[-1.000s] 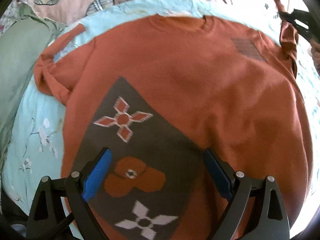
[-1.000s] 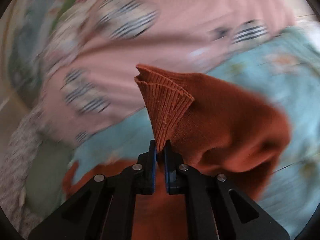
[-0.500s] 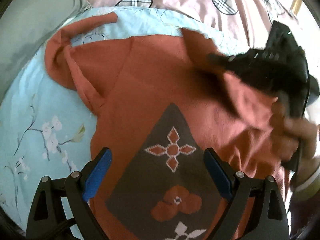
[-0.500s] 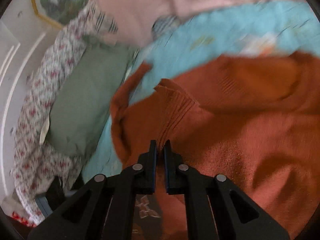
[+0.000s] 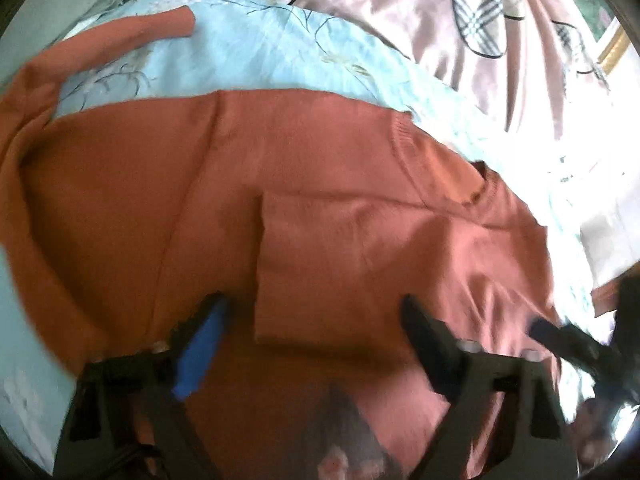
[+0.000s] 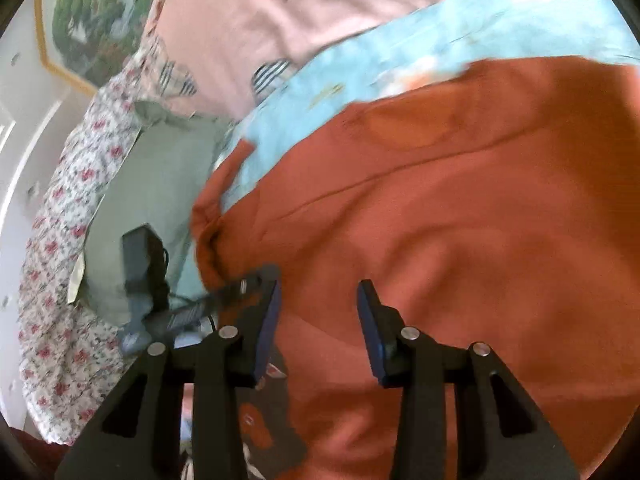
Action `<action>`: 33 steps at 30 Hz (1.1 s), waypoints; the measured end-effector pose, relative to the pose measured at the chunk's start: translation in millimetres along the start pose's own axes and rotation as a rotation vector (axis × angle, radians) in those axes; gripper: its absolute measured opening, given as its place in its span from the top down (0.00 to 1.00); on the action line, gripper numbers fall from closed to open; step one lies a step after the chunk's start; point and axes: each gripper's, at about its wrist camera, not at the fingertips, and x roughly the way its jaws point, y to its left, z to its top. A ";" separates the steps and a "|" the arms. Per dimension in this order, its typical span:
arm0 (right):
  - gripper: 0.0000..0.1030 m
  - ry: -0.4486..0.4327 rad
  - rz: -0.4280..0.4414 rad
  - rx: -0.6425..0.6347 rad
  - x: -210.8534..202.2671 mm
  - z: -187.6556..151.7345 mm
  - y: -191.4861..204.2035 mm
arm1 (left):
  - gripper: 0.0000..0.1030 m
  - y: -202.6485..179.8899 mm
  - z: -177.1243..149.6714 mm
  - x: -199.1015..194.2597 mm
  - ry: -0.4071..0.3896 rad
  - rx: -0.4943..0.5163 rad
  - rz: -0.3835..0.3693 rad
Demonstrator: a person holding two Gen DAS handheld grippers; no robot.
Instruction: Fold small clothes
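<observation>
Left wrist: rust knit sweater (image 5: 320, 200), folded sleeve

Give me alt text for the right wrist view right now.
The right gripper, jaws opening and empty, hangs over a rust-orange sweater spread on a light blue sheet. The left gripper shows at left, near a green pillow.

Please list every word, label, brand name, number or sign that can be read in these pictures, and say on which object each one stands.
No readable text in either view.
The orange sweater shows only a dark panel with flower figures, no letters.
The pink cover carries a black star and plaid patches, no words.
The light blue sheet has only drawn branches.
The framed picture is too blurred to show any writing.
</observation>
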 end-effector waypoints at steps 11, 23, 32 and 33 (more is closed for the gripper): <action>0.59 -0.249 -0.252 0.102 -110.3 -6.5 -62.4 | 0.96 -4.2 4.8 -56.8 -0.199 0.120 0.081; 0.56 -0.063 -0.458 0.066 -49.5 44.5 -116.4 | 0.96 11.7 -7.4 -33.2 -0.118 0.110 0.129; 0.91 -0.082 -0.449 -0.011 -68.8 68.8 -118.5 | 0.96 -2.1 -5.1 -32.5 -0.108 0.145 0.090; 0.91 -0.075 -0.465 -0.003 -67.9 68.2 -125.1 | 0.96 -4.2 -5.1 -29.7 -0.106 0.146 0.087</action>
